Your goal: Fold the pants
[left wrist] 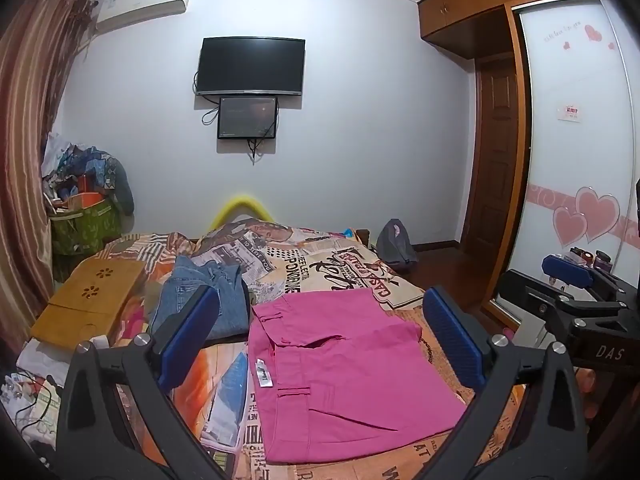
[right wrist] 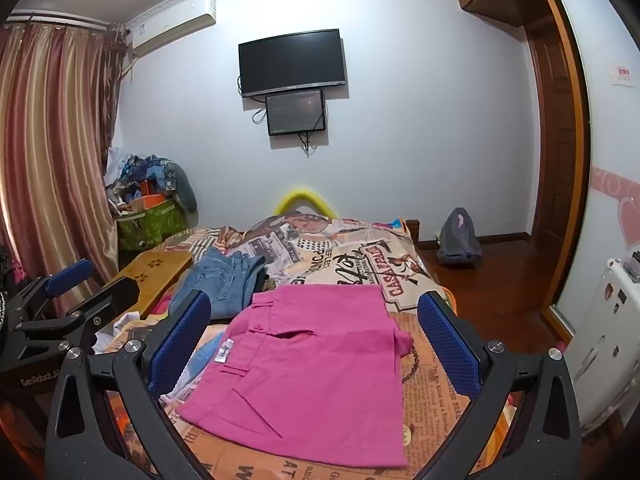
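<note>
The pink pants (left wrist: 344,376) lie folded into a flat rectangle on the patterned bedspread (left wrist: 320,268), waistband and white label toward the left; they also show in the right wrist view (right wrist: 312,368). My left gripper (left wrist: 320,344) is open and empty, held above the pants. My right gripper (right wrist: 316,344) is open and empty, also above the pants. The right gripper shows at the right edge of the left wrist view (left wrist: 572,280), and the left gripper at the left edge of the right wrist view (right wrist: 80,284).
A folded pair of blue jeans (left wrist: 212,296) lies left of the pink pants. A wooden lap tray (left wrist: 92,300) sits at the bed's left side. A grey backpack (left wrist: 396,244) stands on the floor. A wardrobe (left wrist: 576,140) is at right, curtains (right wrist: 48,160) at left.
</note>
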